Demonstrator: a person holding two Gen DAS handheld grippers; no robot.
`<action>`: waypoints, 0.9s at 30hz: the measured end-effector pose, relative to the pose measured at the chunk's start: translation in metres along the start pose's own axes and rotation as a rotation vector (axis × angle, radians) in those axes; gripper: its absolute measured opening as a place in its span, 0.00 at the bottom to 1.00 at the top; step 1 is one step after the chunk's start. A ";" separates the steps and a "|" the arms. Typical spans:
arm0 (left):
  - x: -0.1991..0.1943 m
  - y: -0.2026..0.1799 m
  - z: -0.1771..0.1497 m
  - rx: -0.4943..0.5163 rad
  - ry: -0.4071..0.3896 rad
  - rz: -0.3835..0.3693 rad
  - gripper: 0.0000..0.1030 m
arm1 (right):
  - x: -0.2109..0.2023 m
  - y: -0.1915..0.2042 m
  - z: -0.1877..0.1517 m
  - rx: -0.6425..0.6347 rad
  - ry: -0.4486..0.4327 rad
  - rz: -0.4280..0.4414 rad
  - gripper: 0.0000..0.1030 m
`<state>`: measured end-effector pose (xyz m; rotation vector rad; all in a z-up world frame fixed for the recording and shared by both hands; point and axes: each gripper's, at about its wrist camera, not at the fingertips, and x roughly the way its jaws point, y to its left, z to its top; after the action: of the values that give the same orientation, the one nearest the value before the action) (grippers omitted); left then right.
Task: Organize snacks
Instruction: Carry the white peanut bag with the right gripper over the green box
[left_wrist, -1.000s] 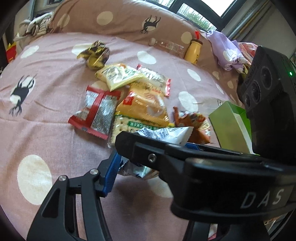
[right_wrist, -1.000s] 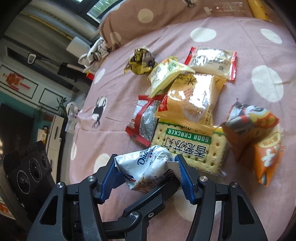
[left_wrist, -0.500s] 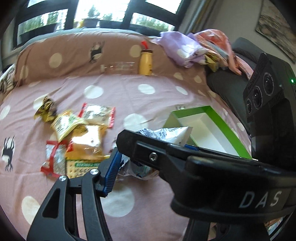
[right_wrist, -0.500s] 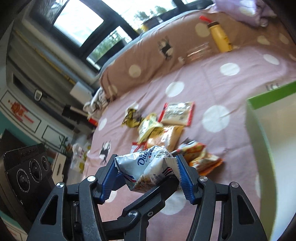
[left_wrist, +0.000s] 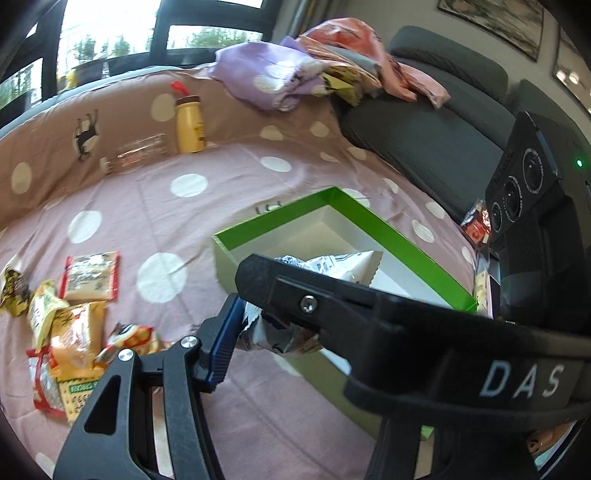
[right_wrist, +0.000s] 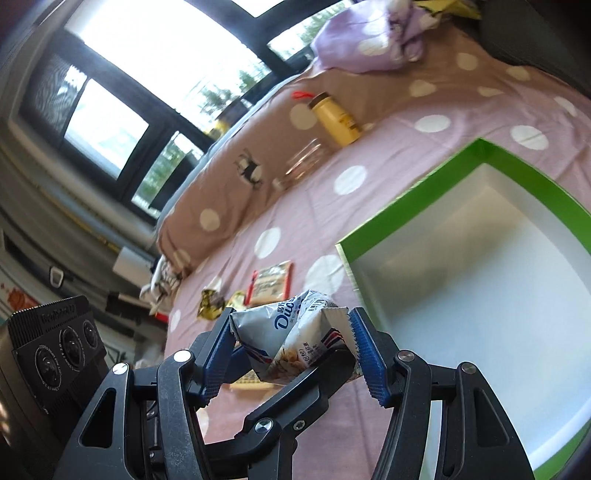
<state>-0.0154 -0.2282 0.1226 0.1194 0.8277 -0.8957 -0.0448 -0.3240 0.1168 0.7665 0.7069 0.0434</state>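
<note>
Green box (right_wrist: 424, 192): now fills the right side of the right wrist view; earlier it was only an edge.
Snack pile (left_wrist: 70, 332): slipped to lower left.
Silver snack packet (right_wrist: 295, 332): pinched by right gripper (right_wrist: 291, 343) and left gripper (left_wrist: 295, 317), just beside the box, so drop-in seems next.

a pink bedspread (left_wrist: 155, 206) with white dots fills the middle of both views. near the top centre a yellow bottle (left_wrist: 189, 125) with a red cap stands against the brown dotted bolster (left_wrist: 48, 147), a clear jar (left_wrist: 138, 157) lying just left of it. a heap of lilac and pink cloth (left_wrist: 280, 81) sits upper right, beside a grey sofa (left_wrist: 424, 133). dark-framed windows (right_wrist: 122, 110) fill the upper left.
</note>
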 end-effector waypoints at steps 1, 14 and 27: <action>0.003 -0.004 0.001 0.009 0.005 -0.010 0.54 | -0.002 -0.004 0.001 0.011 -0.008 -0.007 0.62; 0.037 -0.035 0.008 0.083 0.068 -0.088 0.54 | -0.024 -0.052 0.005 0.129 -0.065 -0.062 0.62; 0.062 -0.044 0.008 0.093 0.130 -0.112 0.54 | -0.025 -0.079 0.005 0.199 -0.056 -0.086 0.62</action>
<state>-0.0213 -0.3002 0.0963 0.2158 0.9203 -1.0406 -0.0780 -0.3914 0.0825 0.9234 0.6968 -0.1280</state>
